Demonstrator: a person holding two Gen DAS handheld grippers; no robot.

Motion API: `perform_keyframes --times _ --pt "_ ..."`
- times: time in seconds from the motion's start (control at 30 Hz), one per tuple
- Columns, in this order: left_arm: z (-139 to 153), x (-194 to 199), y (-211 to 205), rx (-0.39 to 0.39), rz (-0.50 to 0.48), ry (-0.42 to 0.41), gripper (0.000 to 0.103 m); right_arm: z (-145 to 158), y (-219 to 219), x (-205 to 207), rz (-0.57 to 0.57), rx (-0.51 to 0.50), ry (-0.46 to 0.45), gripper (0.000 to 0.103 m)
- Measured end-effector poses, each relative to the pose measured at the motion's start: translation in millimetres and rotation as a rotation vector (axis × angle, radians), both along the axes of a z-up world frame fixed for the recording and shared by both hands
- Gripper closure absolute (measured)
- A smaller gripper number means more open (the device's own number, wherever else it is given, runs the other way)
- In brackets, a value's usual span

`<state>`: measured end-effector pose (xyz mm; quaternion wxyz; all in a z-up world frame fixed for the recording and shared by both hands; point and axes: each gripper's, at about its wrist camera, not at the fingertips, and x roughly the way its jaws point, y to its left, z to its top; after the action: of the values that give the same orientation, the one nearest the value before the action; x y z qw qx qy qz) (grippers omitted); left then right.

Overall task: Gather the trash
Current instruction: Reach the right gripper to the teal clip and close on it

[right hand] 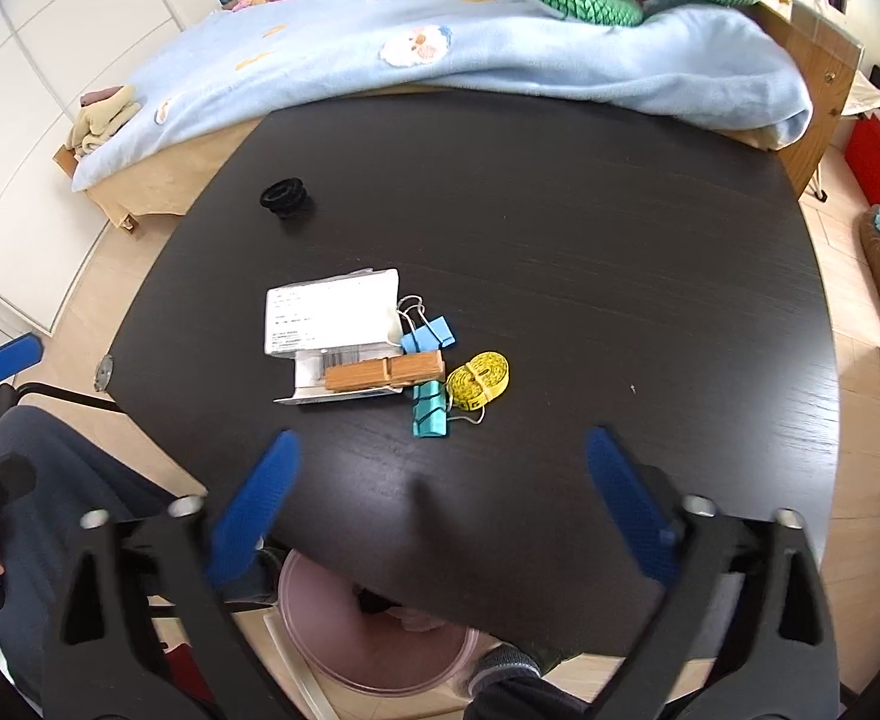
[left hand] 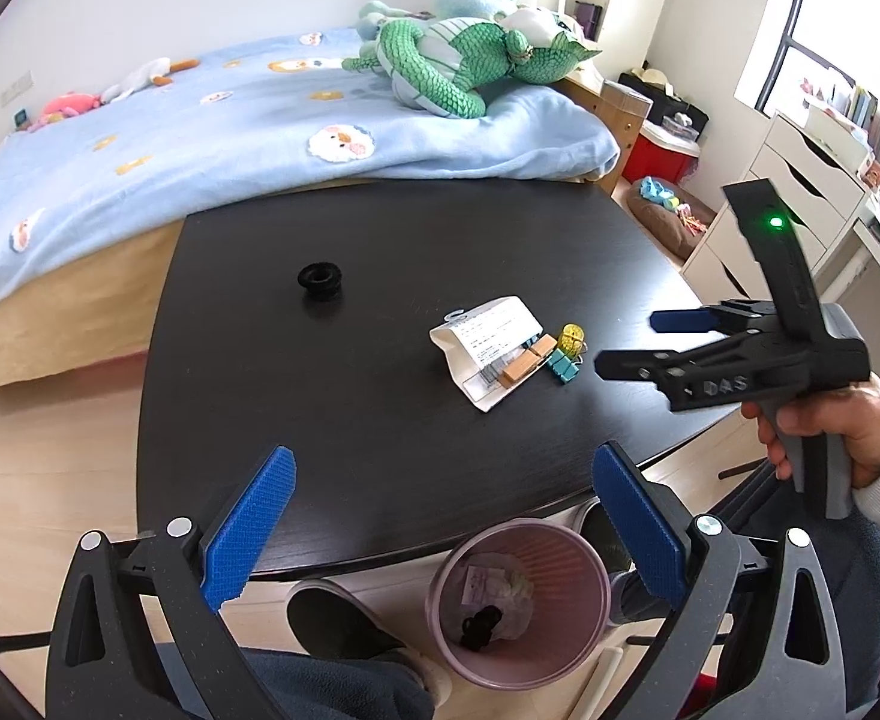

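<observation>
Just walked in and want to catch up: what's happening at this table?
A person is clearing trash off a dark table with a handheld gripper in each hand. Both the left gripper and right gripper are open and empty. The right one hovers near a pile: a white paper packet, wooden clothespin, binder clips and yellow tape measure. A pink wastebasket on the floor already holds some scraps.

Trash on the tabletop, bin below

A white paper packet (right hand: 332, 324) lies flat mid-tabletop (right hand: 559, 240), touching clips; a black ring-shaped cap (right hand: 285, 197) sits well apart; the pink bin (left hand: 520, 600) under the near edge holds crumpled scraps.
</observation>
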<state>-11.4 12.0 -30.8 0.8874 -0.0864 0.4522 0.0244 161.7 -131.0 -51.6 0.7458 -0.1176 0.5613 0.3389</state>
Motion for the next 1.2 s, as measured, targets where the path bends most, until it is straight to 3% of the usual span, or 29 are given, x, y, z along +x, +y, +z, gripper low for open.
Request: perform_keyframes --times 0.47,0.73,1.07,1.2 --pt "-8 4 3 -0.004 0.009 0.019 0.008 -26 7 12 -0.009 0.015 0.059 0.065" --pt "-10 3 2 -0.005 0.010 0.025 0.008 -29 9 14 -0.014 0.027 0.066 0.075" --pt "-11 3 3 -0.006 0.012 0.027 0.008 -28 11 14 -0.004 0.030 0.055 0.098" --pt "-11 3 4 -0.007 0.011 0.025 0.008 -25 10 13 -0.002 0.035 0.044 0.100"
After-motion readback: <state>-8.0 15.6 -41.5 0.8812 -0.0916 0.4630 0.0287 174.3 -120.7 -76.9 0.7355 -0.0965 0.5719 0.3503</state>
